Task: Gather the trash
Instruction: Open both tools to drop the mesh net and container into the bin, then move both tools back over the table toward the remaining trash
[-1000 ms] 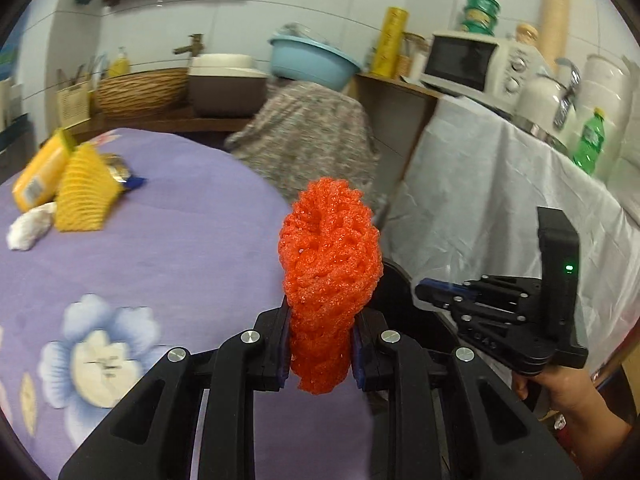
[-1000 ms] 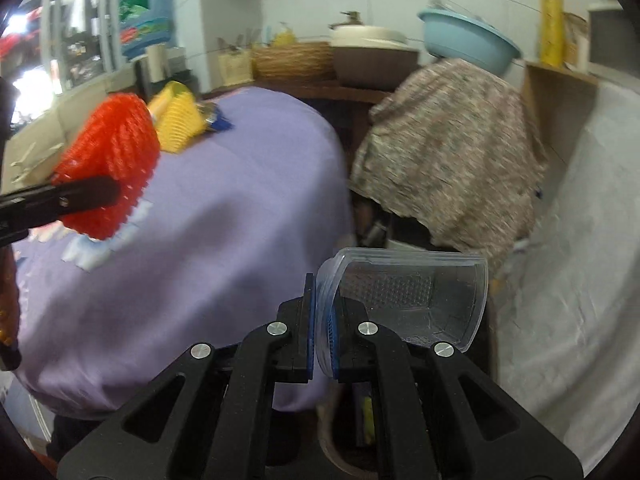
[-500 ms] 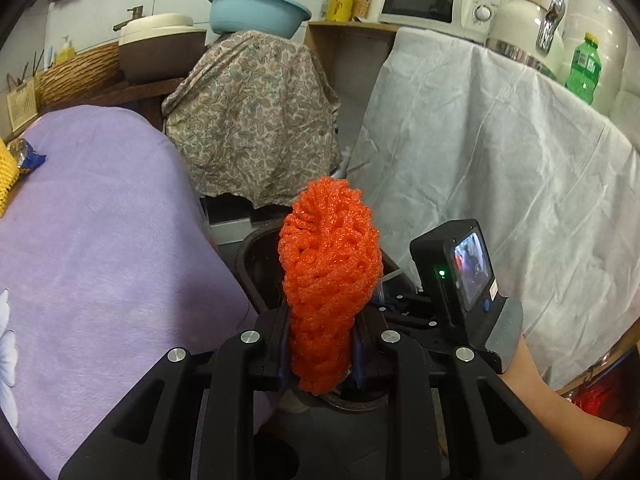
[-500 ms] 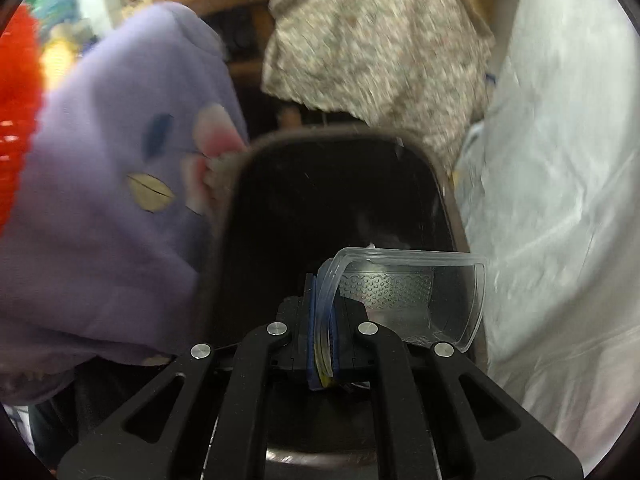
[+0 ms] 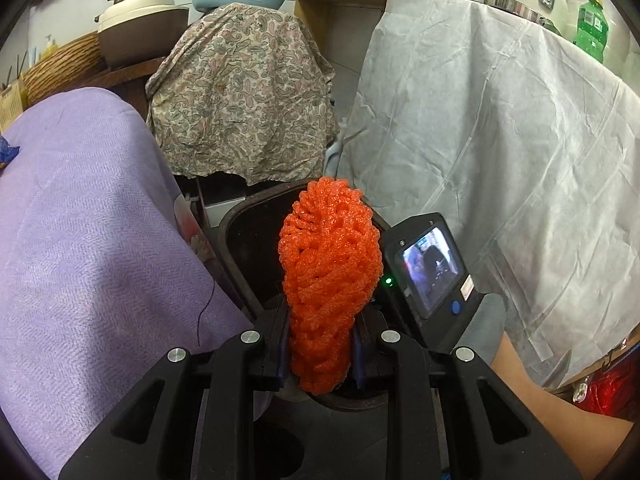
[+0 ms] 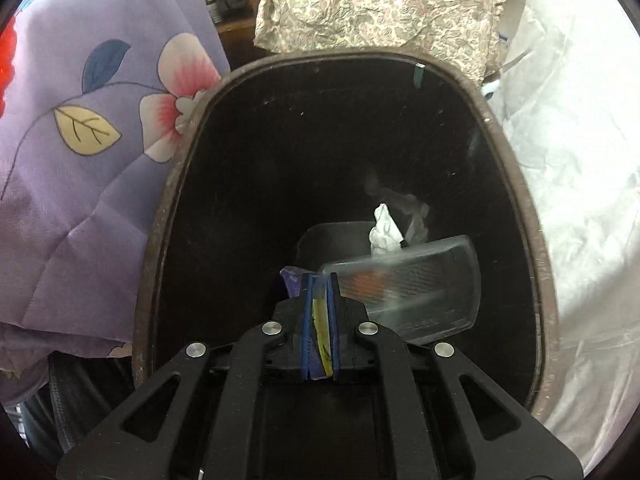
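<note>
Purple floral cloth drapes the desk [image 6: 80,200] at nine o'clock of a dark trash bin [image 6: 168,208]. Right hand-held gripper [image 6: 320,280] clenches a clear plastic container [image 6: 424,288] over the bin's mouth — crumpled tissue [image 6: 384,230] lies inside. Left hand-held gripper [image 5: 320,344] grasps an orange foam net [image 5: 330,272] above the bin.

Your right gripper [image 6: 320,312] drops with its clear plastic tray [image 6: 416,284] into the black bin [image 6: 360,140] | your left gripper [image 5: 320,344] carries the orange foam net [image 5: 330,272] off the purple tablecloth [image 5: 80,220] to the bin's rim
</note>
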